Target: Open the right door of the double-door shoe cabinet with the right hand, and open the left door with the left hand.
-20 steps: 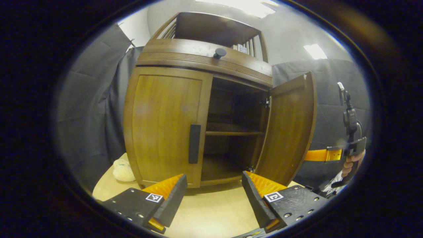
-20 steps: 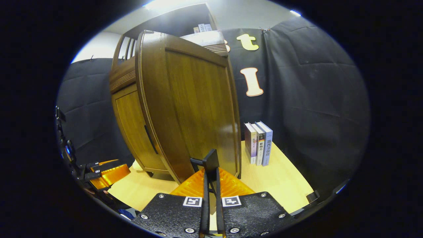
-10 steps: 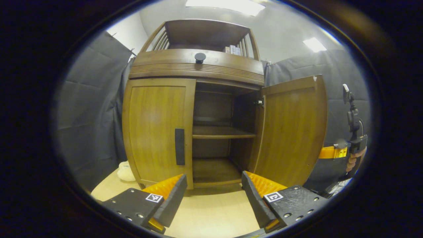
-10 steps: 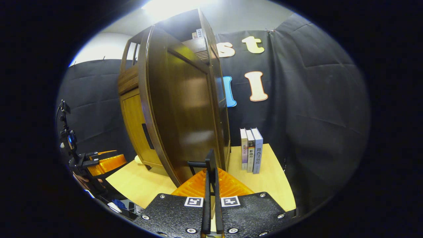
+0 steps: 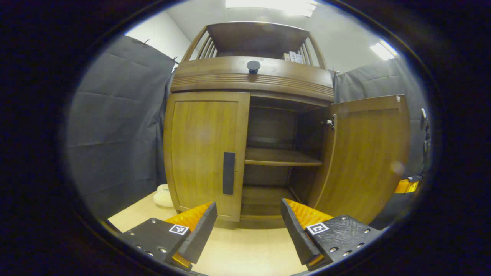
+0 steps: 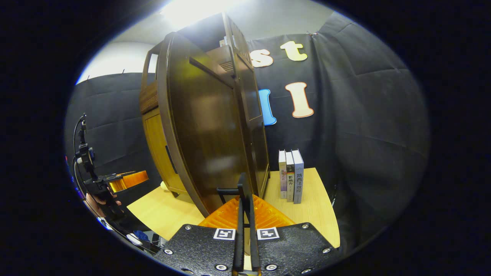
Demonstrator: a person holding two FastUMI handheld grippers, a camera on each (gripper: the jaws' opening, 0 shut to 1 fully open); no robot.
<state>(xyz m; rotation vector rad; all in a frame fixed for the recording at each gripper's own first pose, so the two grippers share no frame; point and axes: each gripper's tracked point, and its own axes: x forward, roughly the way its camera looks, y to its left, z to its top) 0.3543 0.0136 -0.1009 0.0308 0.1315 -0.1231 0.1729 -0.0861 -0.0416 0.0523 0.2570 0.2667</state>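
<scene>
Two doors, one done. Right door [image 5: 364, 157] of the shoe cabinet [image 5: 249, 76] stands swung wide; left door [image 5: 205, 153] is flush shut.

Right gripper [image 6: 244, 191]: fingers pressed together on the right door's handle [image 6: 230, 189], which sits directly ahead of the tips at the door's lower free edge. Door slab rises just beyond and to the left of the fingers.

Left gripper [image 5: 249, 218]: fingers spread apart, grasping nothing, over the table [image 5: 238, 253]. Left door's dark vertical handle [image 5: 228, 173] lies ahead and above, nearer the left finger than the right, not touching either.

Step in hand, as I judge it: release the right door, then take the left.
- Bring the left gripper up and forward until the bar sits between the fingers.
- Close across the bar, not over its ends.
- Pull in an arc around the hinge on the far-left edge; a straight pull would likely slip off.

Around:
- Shelf [image 5: 282, 157] inside the cabinet, beyond the gap between the left fingers.
- Round black knob [image 5: 253, 66] high above, on the top band.
- Pale soft lump [image 5: 163, 195] on the table, left of the left finger, beside the cabinet's foot. It lies near the door's swing path; may be brushed.
- Three upright books [image 6: 290, 176] just right of the right fingers, against the cloth, behind the open door's edge; further swing could crowd them.
</scene>
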